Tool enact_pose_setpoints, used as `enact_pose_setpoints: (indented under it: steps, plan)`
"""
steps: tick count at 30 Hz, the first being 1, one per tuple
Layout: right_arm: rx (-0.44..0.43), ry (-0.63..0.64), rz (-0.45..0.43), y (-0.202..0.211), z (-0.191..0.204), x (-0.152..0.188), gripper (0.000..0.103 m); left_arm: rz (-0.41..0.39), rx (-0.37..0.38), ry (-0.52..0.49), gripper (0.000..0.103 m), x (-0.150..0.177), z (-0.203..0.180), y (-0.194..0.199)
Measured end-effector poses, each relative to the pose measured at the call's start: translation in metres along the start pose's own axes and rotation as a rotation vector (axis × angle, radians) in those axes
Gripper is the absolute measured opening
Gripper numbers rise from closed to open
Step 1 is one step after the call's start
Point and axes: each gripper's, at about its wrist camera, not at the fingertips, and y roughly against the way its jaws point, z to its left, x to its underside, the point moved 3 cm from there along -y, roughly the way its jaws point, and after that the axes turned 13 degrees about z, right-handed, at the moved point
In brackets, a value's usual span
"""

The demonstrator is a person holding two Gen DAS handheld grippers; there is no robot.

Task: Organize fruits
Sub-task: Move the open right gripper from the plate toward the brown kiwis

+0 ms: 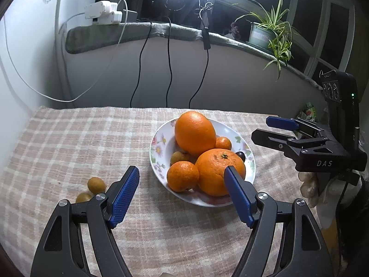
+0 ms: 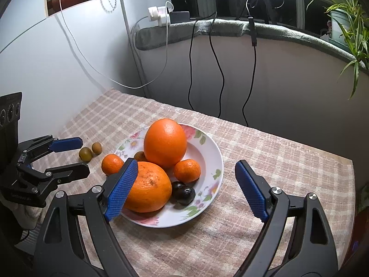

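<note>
A white floral plate (image 1: 159, 138) (image 2: 214, 154) on the checked cloth holds two large oranges (image 1: 194, 132) (image 2: 165, 143), two small tangerines (image 1: 182, 176) (image 2: 187, 170), a brown fruit (image 1: 178, 157) and dark plums (image 2: 183, 192). Two small brown-green fruits (image 1: 96, 184) (image 2: 85, 154) lie on the cloth left of the plate. My left gripper (image 1: 182, 180) is open and empty, just in front of the plate; it also shows in the right wrist view (image 2: 73, 155). My right gripper (image 2: 186, 173) is open and empty over the plate's near side; it also shows in the left wrist view (image 1: 263, 129).
The checked cloth (image 1: 80, 143) covers the table up to a grey wall. Black cables (image 1: 169, 69) hang from a padded sill (image 1: 138, 32) with a power strip (image 1: 103, 11). A potted plant (image 1: 269, 32) stands at the back right.
</note>
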Motion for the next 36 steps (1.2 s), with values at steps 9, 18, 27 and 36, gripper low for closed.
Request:
enact_pose_setpoints:
  steps: [9,18,27,36]
  plan:
    - [-0.009,0.006,-0.035,0.010,0.009,0.001,0.088,-0.020,-0.013,-0.007,0.076,0.005,-0.001,0.011]
    - [-0.019,0.046,-0.045,0.015,0.029,-0.001,0.088,-0.029,-0.021,0.003,0.076,0.013,0.010,0.021]
    - [-0.062,0.078,-0.004,0.010,0.058,-0.005,0.088,-0.043,-0.048,0.024,0.076,0.028,0.033,0.031]
    - [-0.131,0.120,0.008,0.000,0.086,-0.013,0.088,-0.022,-0.078,0.071,0.071,0.046,0.066,0.034]
